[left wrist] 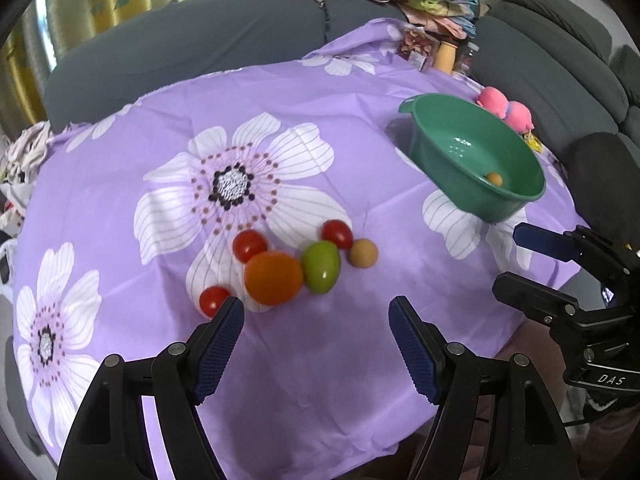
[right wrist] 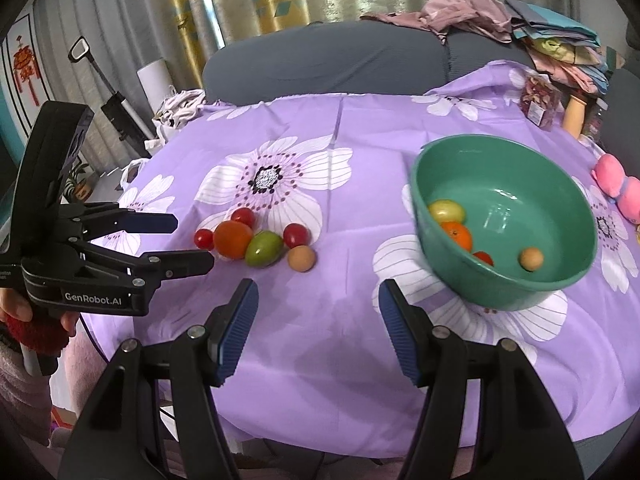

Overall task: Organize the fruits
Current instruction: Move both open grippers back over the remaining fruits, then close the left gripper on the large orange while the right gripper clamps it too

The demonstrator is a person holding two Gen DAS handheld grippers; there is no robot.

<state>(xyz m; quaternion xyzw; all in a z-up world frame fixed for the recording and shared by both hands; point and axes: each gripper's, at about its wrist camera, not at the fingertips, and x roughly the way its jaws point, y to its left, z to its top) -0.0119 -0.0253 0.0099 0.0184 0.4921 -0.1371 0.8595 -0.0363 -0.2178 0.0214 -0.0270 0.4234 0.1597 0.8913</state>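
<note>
A cluster of fruit lies on the purple flowered tablecloth: an orange tomato, a green fruit, three red cherry tomatoes, and a tan round fruit. The cluster also shows in the right wrist view. A green bowl at the right holds a yellow fruit, an orange, a red tomato and a tan fruit. My left gripper is open, just short of the cluster. My right gripper is open and empty, left of the bowl.
A pink plush toy lies right of the bowl. A jar and bottle stand at the table's far right. A grey sofa with piled clothes curves behind the table.
</note>
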